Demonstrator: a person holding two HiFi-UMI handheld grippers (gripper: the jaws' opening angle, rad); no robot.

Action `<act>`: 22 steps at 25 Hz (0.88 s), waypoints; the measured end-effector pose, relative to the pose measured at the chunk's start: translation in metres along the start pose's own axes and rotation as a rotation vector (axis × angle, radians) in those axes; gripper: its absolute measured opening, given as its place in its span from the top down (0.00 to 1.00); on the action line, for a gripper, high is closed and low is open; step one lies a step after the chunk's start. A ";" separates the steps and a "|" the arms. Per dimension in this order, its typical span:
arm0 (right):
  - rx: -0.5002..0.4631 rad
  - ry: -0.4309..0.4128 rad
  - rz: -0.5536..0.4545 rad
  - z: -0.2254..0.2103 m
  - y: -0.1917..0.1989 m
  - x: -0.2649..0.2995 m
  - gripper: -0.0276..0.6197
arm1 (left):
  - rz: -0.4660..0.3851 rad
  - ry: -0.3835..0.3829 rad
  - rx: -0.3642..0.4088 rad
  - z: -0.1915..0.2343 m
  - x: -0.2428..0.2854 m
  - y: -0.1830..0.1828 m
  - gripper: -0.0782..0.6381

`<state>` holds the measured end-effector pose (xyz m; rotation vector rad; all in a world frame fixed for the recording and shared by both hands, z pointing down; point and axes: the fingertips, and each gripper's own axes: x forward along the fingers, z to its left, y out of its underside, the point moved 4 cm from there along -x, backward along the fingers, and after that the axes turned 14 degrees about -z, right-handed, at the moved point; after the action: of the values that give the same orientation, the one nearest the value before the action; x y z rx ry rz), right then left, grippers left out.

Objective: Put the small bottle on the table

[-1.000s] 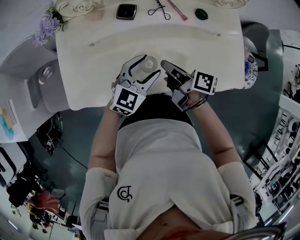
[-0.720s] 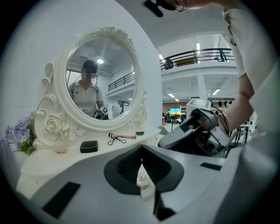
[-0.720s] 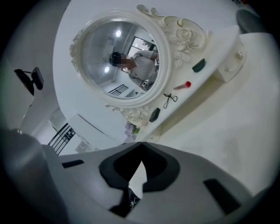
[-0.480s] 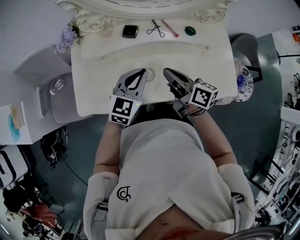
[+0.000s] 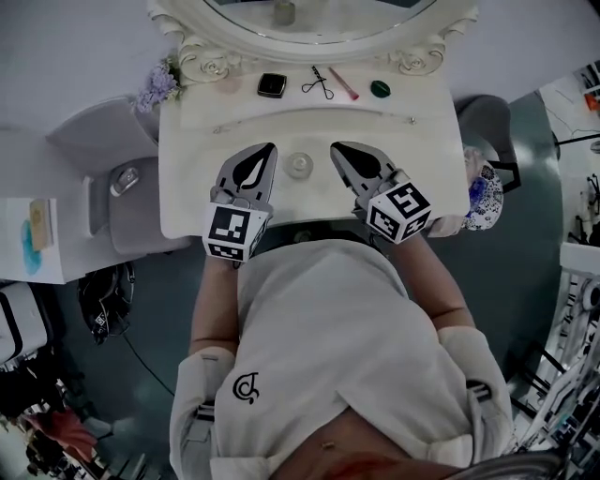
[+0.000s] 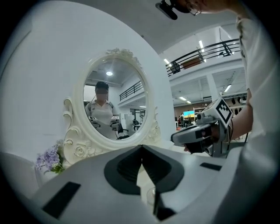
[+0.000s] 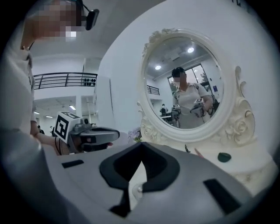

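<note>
The small bottle [image 5: 298,165] stands free by the table's [image 5: 187,192] front edge, so my left gripper [image 5: 265,150] and right gripper [image 5: 339,150] flank it closed, empty.

White vanity table [image 5: 422,169], oval mirror [image 6: 114,98], dark floor [image 5: 141,319]

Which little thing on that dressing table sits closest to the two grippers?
The small bottle, alone between the left gripper and right gripper; the black compact, pink stick and green item lie back by the mirror.
</note>
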<state>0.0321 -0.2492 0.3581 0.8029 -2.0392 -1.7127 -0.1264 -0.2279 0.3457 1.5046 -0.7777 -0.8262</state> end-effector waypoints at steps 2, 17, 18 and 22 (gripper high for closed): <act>-0.028 0.014 -0.025 0.000 -0.007 -0.001 0.95 | -0.011 -0.022 -0.011 0.004 -0.003 -0.003 0.87; -0.239 0.038 -0.078 0.002 -0.024 -0.003 0.95 | -0.057 -0.032 -0.008 0.003 -0.006 -0.017 0.87; -0.241 0.039 -0.080 0.003 -0.024 -0.003 0.95 | -0.056 -0.031 -0.005 0.004 -0.006 -0.017 0.87; -0.245 0.044 -0.094 0.005 -0.023 -0.001 0.95 | -0.050 -0.026 0.021 0.006 -0.009 -0.018 0.87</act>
<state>0.0343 -0.2467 0.3345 0.8575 -1.7441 -1.9305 -0.1358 -0.2218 0.3276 1.5402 -0.7722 -0.8787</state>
